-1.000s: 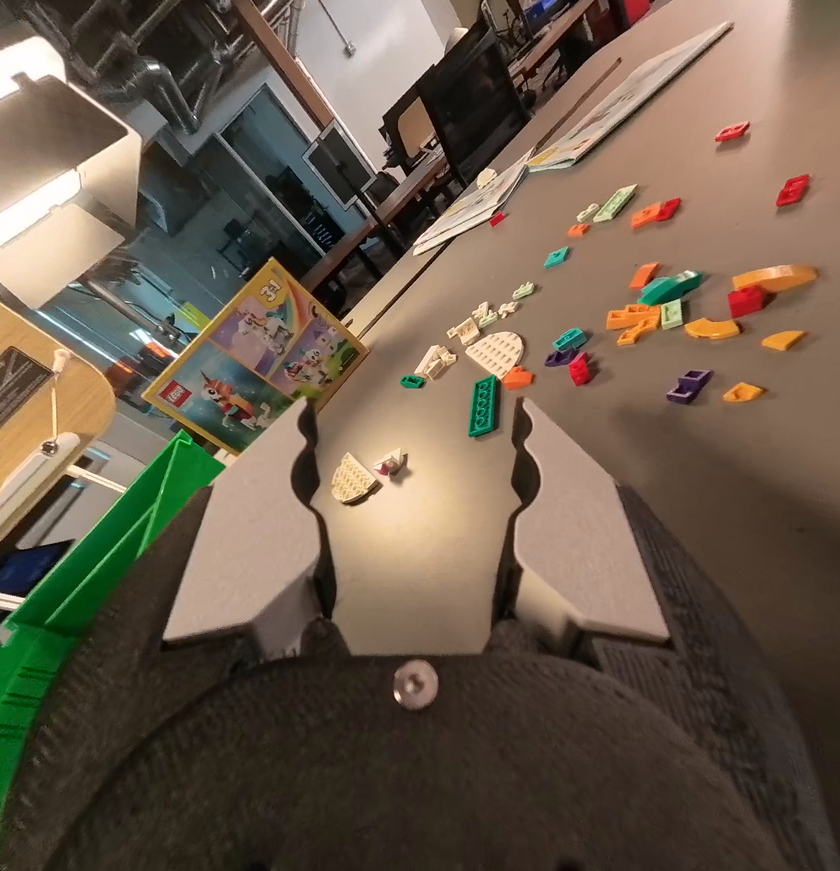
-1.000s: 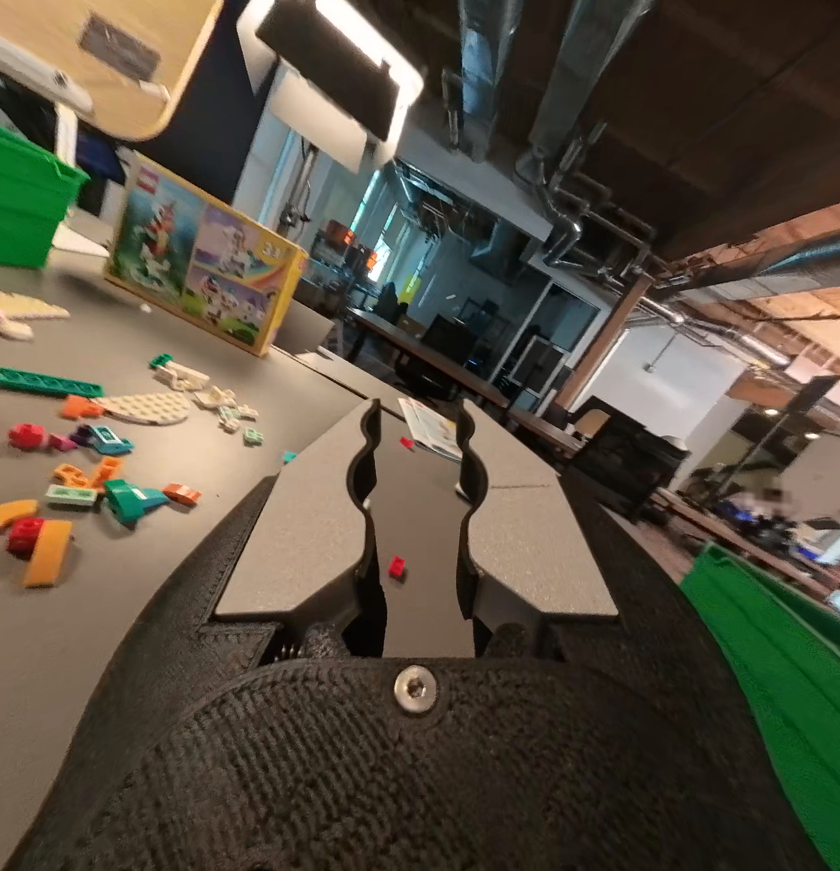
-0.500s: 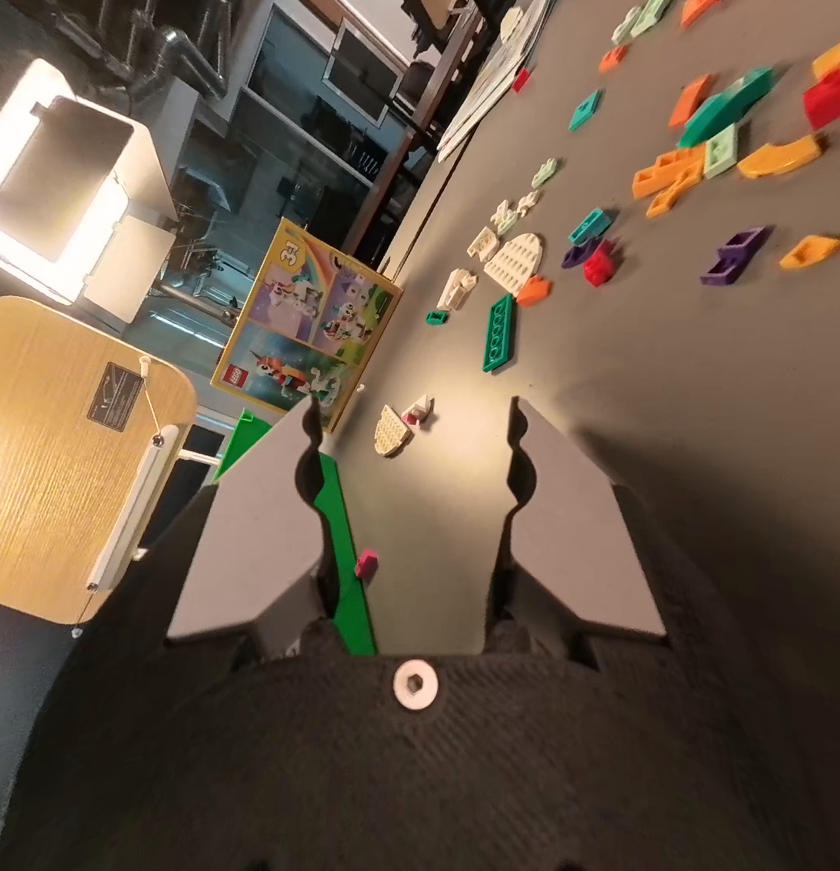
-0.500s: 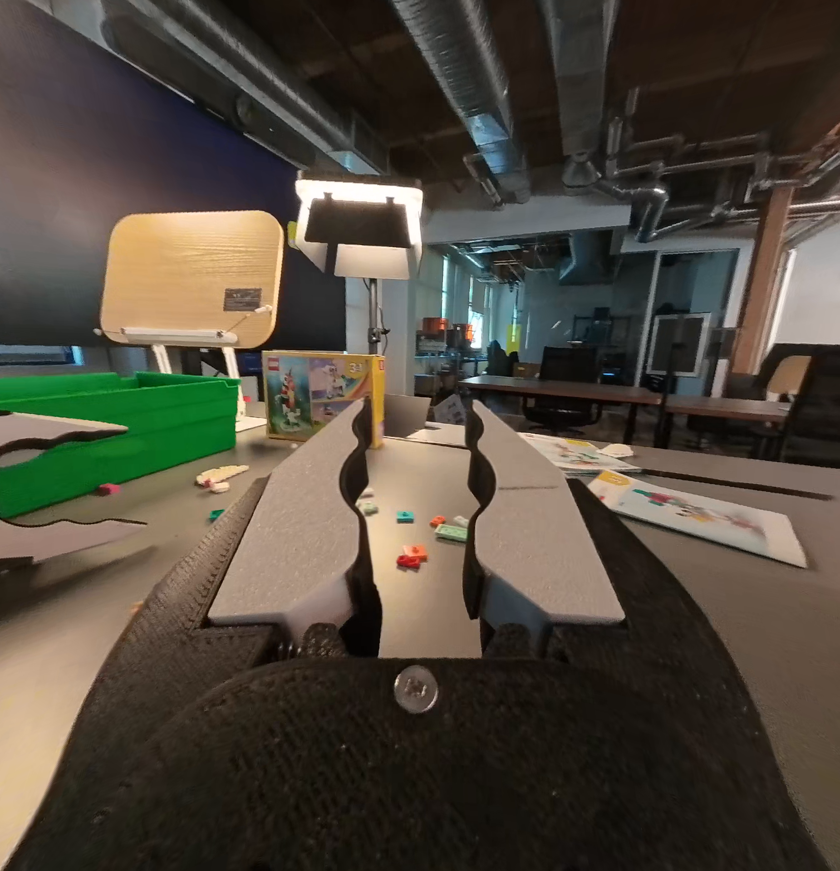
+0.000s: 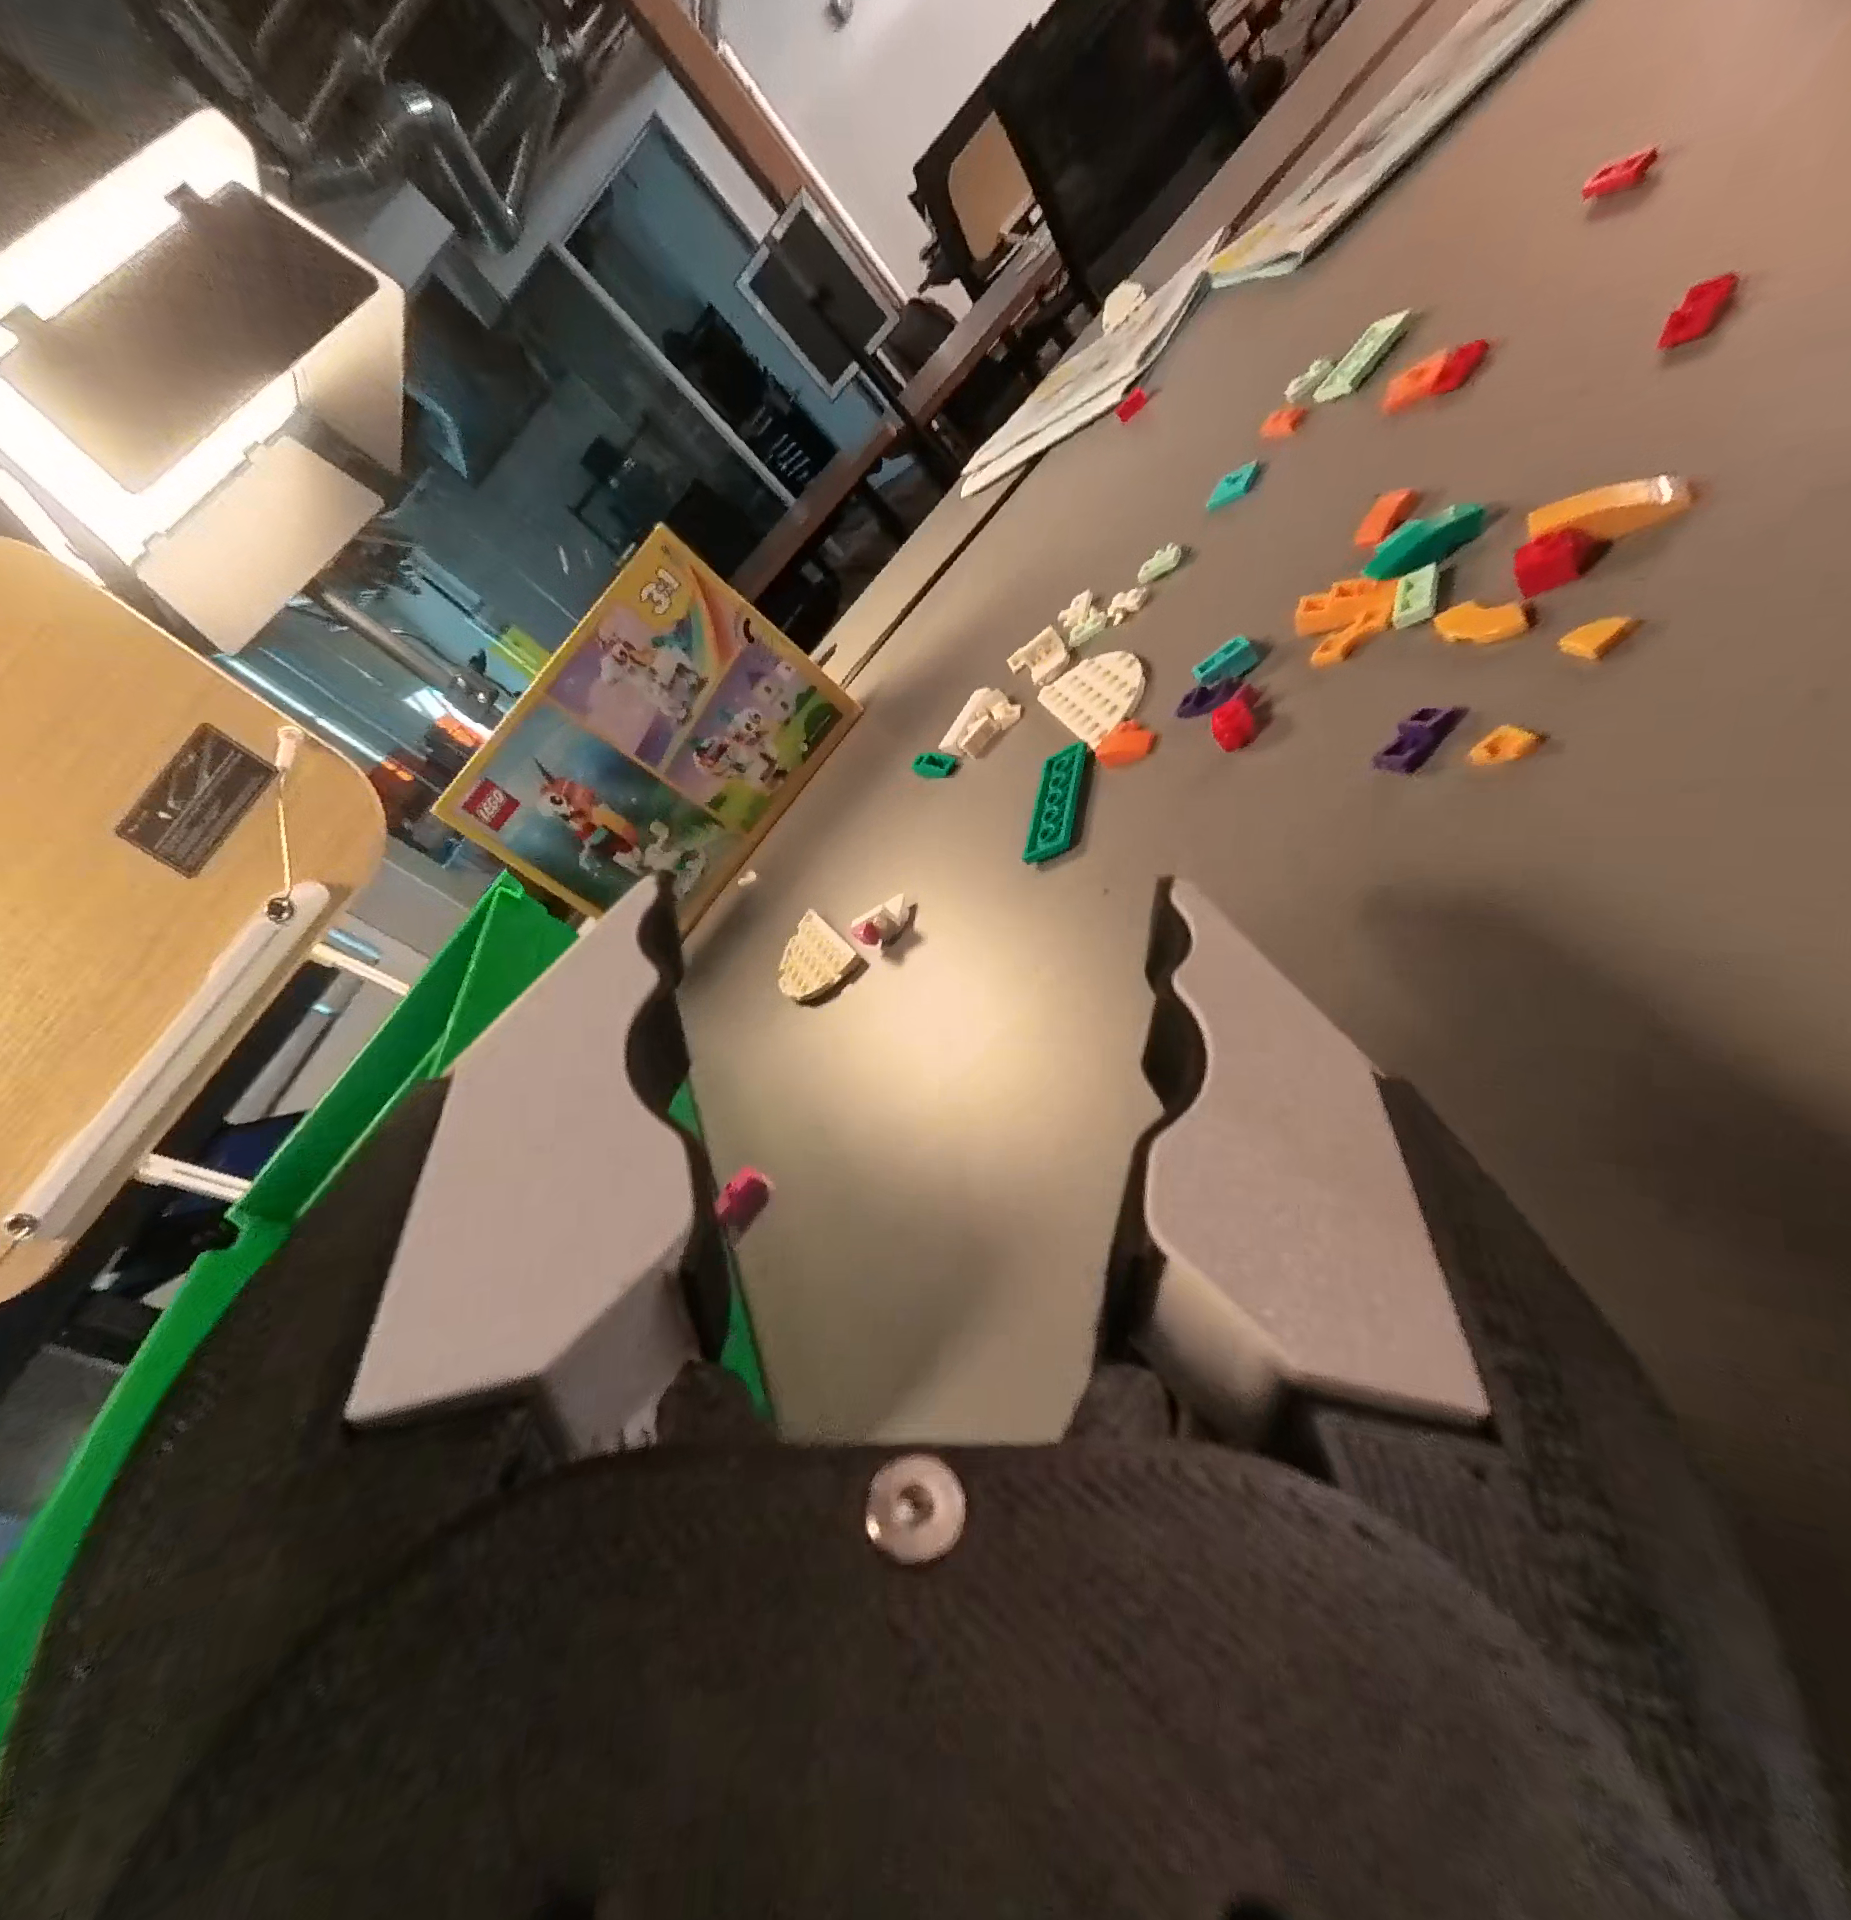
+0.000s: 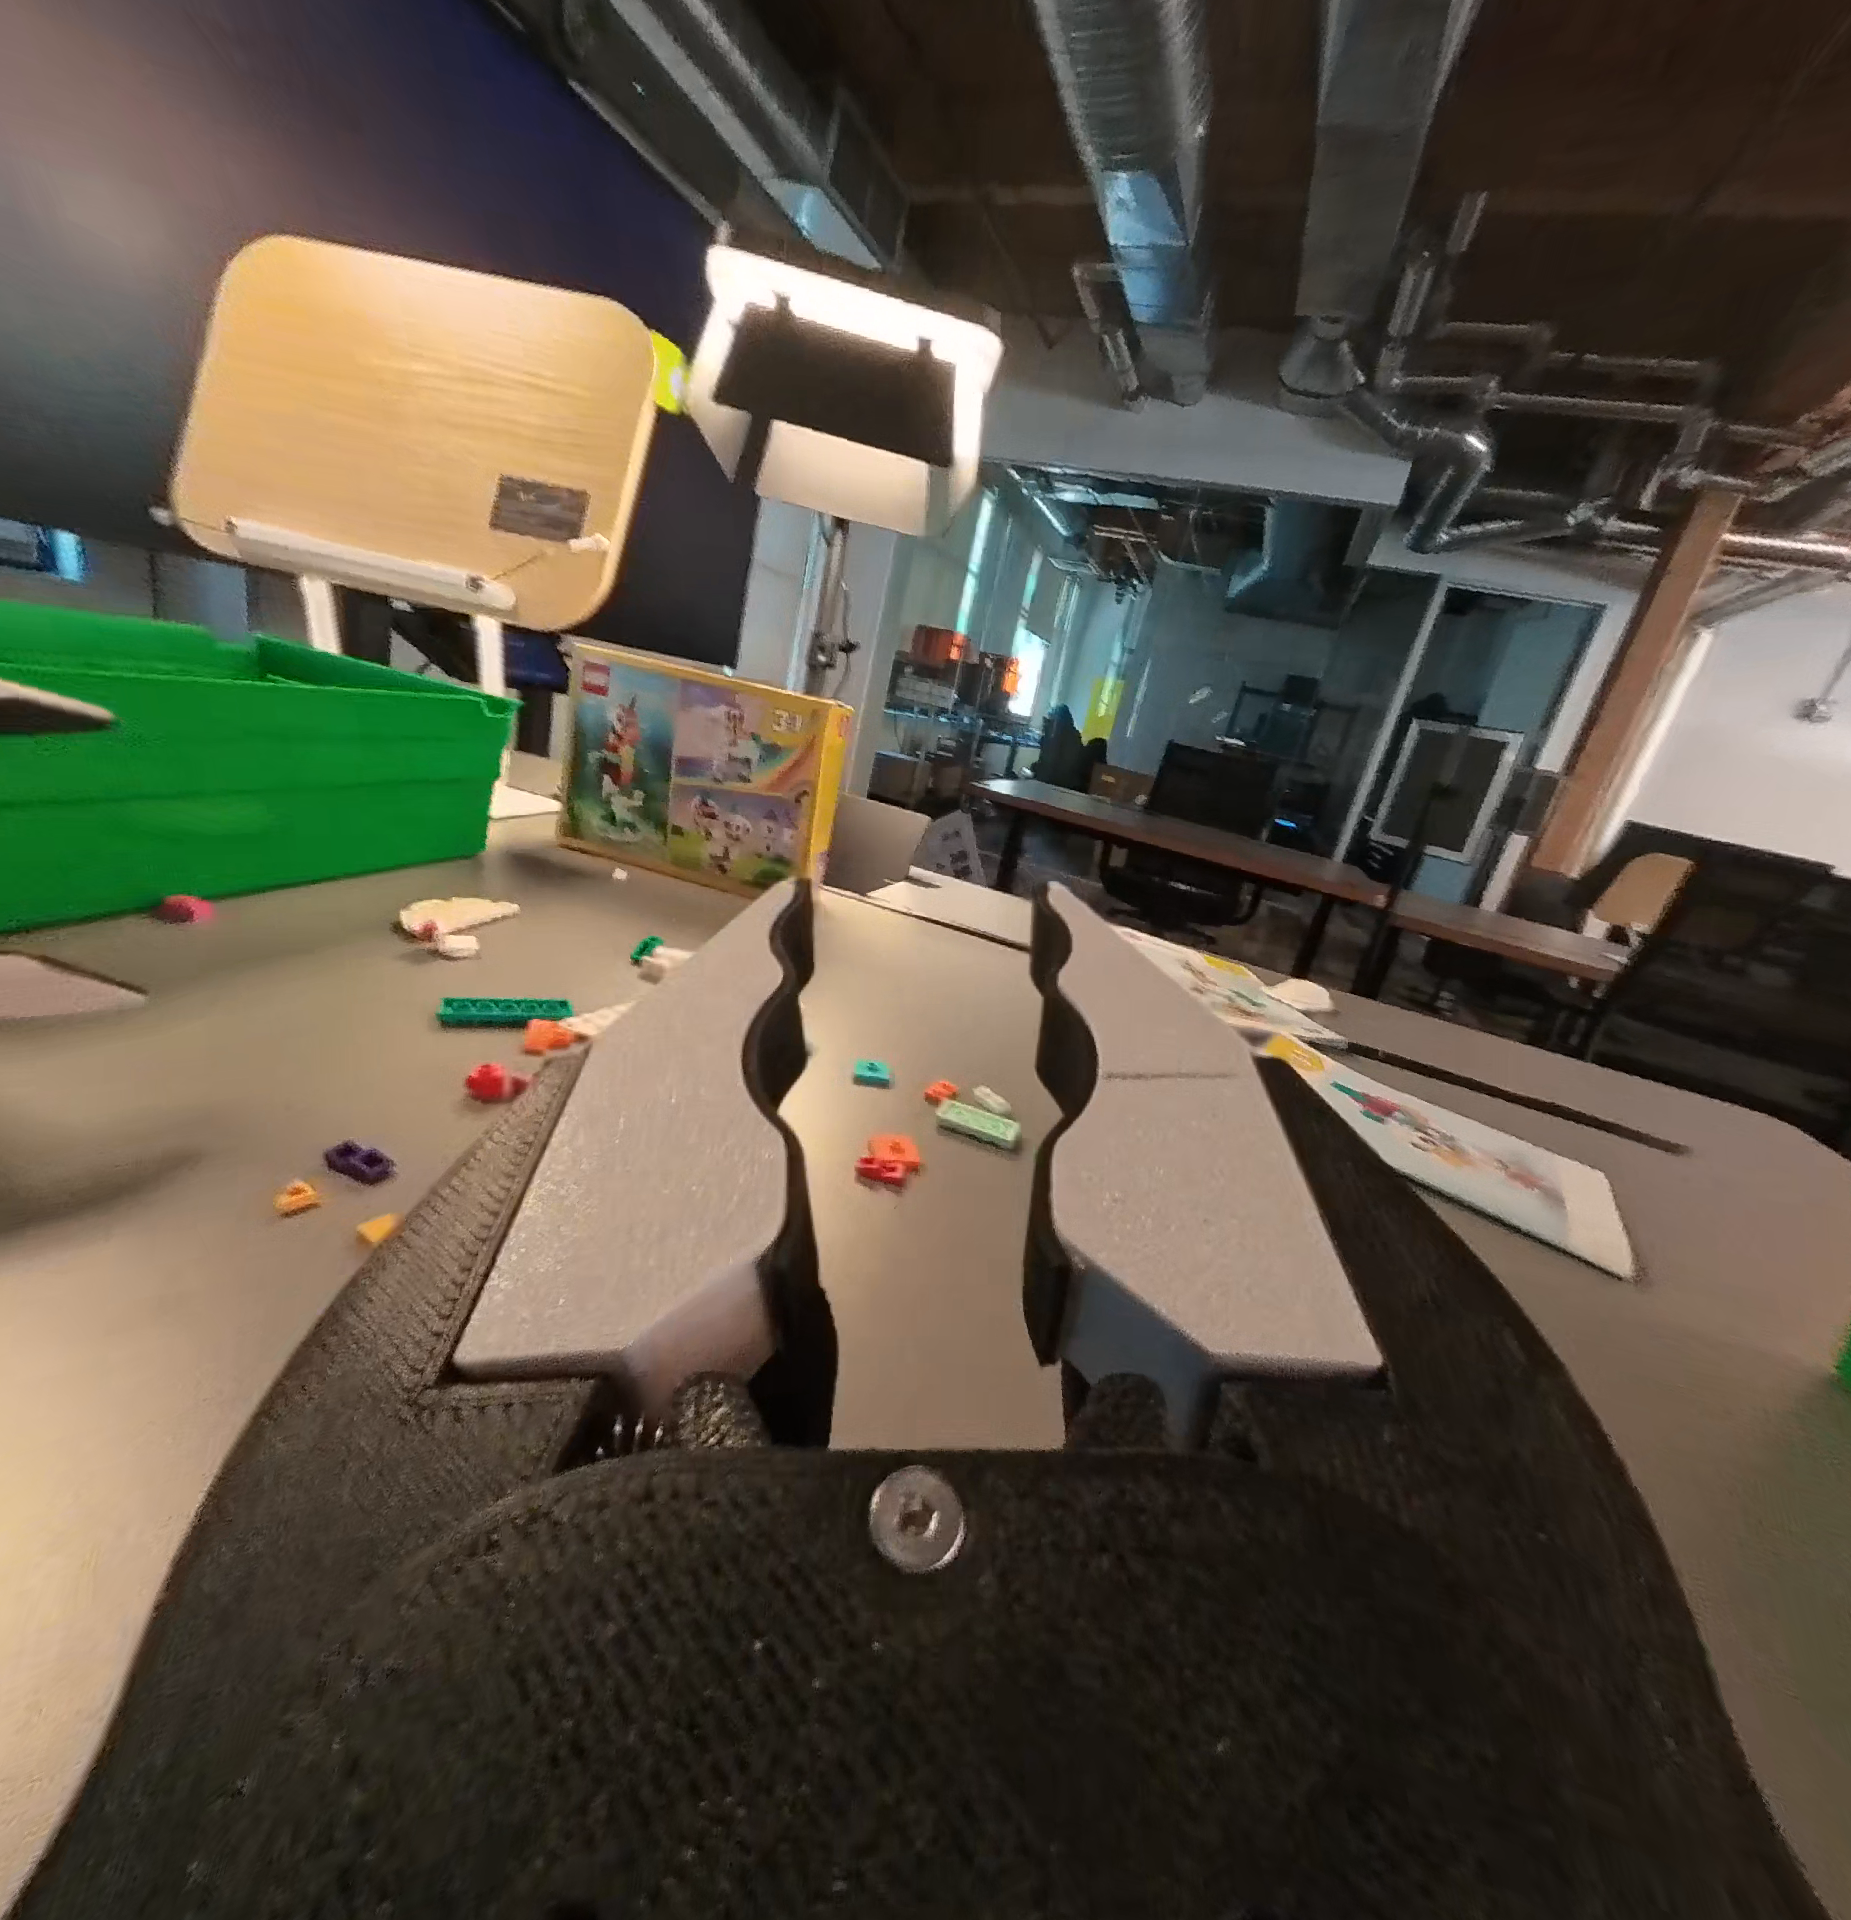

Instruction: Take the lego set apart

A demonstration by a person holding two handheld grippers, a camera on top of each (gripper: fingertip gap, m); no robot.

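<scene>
Loose lego pieces of many colours lie scattered on the grey table (image 5: 1523,1039). In the left wrist view a white rounded plate (image 5: 819,956) and a small white and pink piece (image 5: 883,921) lie ahead of my left gripper (image 5: 916,904), which is open and empty. A pink brick (image 5: 742,1193) sits by its left finger. A long green plate (image 5: 1056,803) lies farther off. My right gripper (image 6: 919,894) is open and empty above the table, with orange, red and mint pieces (image 6: 890,1155) between its fingers. The left gripper's fingertips (image 6: 38,713) show at the far left.
A green bin (image 6: 225,769) stands at the table's left, also seen in the left wrist view (image 5: 401,1049). The yellow lego box (image 6: 697,779) stands upright behind the pieces. Instruction booklets (image 6: 1472,1164) lie at the right. A light panel and a wooden board stand behind. The pink brick (image 5: 742,1193) sits 15 centimeters or so from the ends of my left fingers. It turns up in the right wrist view (image 6: 178,913) as well.
Both grippers swung around with their views. The left view tilted and pulled back, bringing the pink brick and bin into sight. The right gripper turned from facing right to facing the box and pieces.
</scene>
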